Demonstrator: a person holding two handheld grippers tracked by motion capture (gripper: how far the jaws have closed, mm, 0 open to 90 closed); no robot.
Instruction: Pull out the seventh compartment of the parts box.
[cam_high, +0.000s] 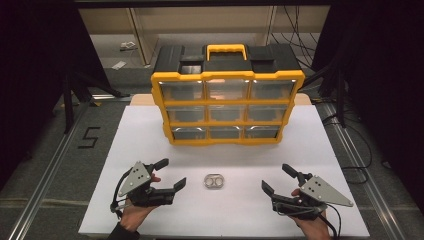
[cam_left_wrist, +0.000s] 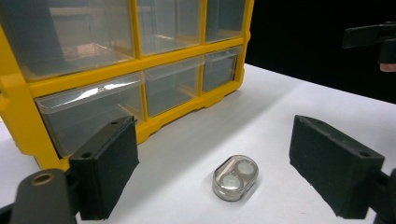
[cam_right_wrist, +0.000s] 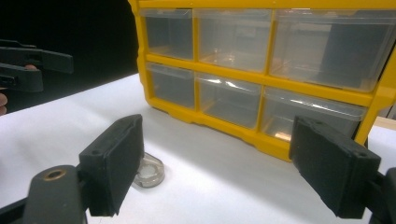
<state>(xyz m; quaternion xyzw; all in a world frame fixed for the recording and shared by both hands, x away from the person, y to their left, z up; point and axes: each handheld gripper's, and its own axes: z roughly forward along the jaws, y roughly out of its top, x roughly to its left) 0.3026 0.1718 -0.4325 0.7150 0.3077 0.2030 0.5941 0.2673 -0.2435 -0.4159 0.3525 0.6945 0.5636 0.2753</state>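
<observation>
Keep left claw (cam_high: 170, 176) wide, centre on clear two-well case (cam_high: 214, 181) near bench (cam_high: 310, 150) front edge, close squarely. Hold right claw (cam_high: 279, 179), also wide, apart.

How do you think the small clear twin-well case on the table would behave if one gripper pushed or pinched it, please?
The small clear case lies low and flat on the white table, so it would probably slide, not roll or tip. It looks like smooth, hard plastic, so likely stiff, light, and somewhat slippery between the jaws. Its rounded ends may let it twist if pinched off-centre.
</observation>
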